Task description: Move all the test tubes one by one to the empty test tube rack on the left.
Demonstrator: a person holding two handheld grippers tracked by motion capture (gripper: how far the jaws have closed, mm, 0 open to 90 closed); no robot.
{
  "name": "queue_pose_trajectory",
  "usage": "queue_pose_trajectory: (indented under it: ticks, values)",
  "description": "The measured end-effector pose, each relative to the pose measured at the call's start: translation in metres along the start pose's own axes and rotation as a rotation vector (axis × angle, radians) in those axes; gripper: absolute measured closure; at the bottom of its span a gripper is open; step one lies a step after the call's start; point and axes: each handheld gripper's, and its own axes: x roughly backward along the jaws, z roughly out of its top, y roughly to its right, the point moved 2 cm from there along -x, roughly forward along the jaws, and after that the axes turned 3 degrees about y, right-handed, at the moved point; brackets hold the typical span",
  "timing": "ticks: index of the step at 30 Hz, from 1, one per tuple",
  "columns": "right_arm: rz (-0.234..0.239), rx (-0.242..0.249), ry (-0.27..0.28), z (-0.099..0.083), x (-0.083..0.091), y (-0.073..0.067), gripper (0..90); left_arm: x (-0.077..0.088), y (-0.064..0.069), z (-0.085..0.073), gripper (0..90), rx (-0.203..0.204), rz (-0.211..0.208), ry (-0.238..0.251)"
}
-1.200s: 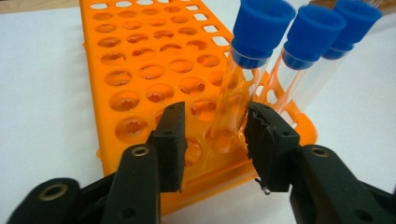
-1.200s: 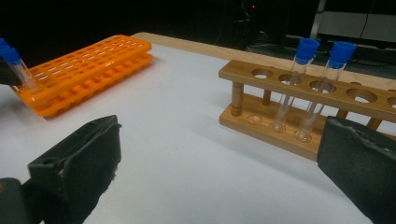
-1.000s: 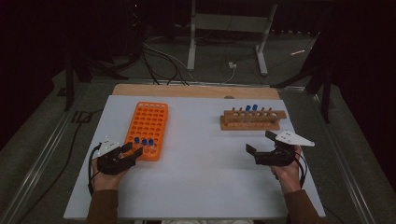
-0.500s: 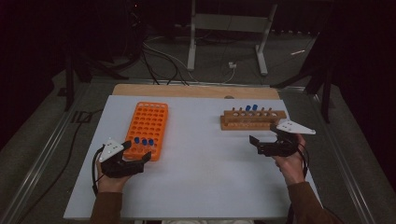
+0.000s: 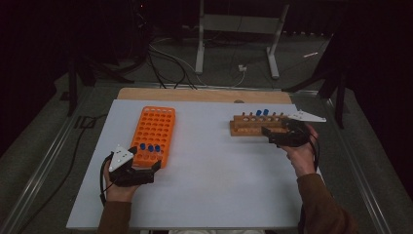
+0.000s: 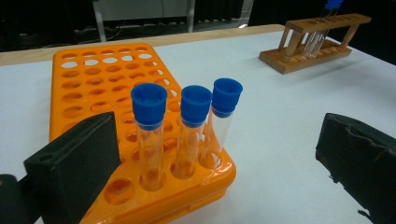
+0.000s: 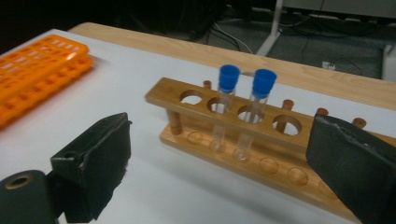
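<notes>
An orange rack lies at the left with three blue-capped tubes upright in its near row. My left gripper sits just in front of that row. It is open, its jaws have just been opening, and they touch no tube. At the right stands a wooden rack with two blue-capped tubes. My right gripper is at its near side, open with nothing between the pads, its jaws having just been closing a little.
Everything rests on a white board with a wooden strip along its far edge. Beyond the table, a metal stand and cables sit on the dark floor. The board's right edge is close to my right hand.
My right hand has moved away from me up to the wooden rack. My left gripper's jaws have spread apart from the tubes in the orange rack and drawn back slightly.
</notes>
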Motion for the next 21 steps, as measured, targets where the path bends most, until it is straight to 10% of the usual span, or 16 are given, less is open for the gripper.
queue_pose_trajectory:
  ticks: [21]
  values:
    - [-0.065,-0.045,-0.034,0.007,-0.050,0.028,63.3,-0.001,-0.001,-0.002,0.8,0.008,0.001,-0.006]
